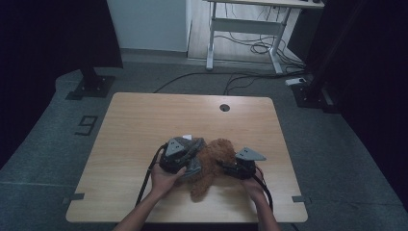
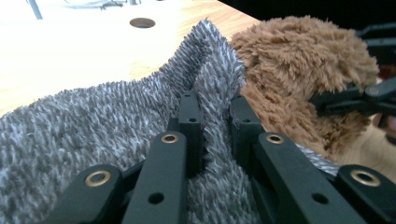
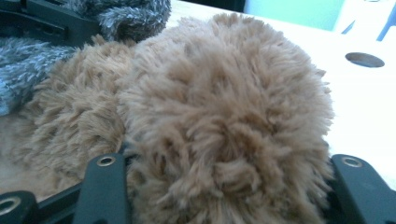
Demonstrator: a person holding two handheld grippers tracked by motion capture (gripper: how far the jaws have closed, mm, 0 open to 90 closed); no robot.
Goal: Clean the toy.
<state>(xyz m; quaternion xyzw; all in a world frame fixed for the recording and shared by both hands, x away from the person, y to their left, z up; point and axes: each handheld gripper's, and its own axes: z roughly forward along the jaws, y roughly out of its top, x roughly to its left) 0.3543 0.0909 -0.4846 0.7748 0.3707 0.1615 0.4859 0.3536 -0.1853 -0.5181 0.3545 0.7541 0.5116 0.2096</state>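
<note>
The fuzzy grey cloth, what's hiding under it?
The grey cloth lies on the table and over one side of the brown plush toy. The left tongs pinch a fold of it. Whatever part of the toy sits underneath is covered, so I can't tell.

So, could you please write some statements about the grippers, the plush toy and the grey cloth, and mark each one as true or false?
1. The left gripper pinches a fold of the grey fuzzy cloth. True.
2. The brown plush toy lies on the floor. False: it lies on the wooden table.
3. The right gripper is at the brown plush toy, its jaws on either side of it. True.
4. The grey cloth is far from the plush toy. False: it lies right against it.
5. The table has a round hole near its far edge. True.
</note>
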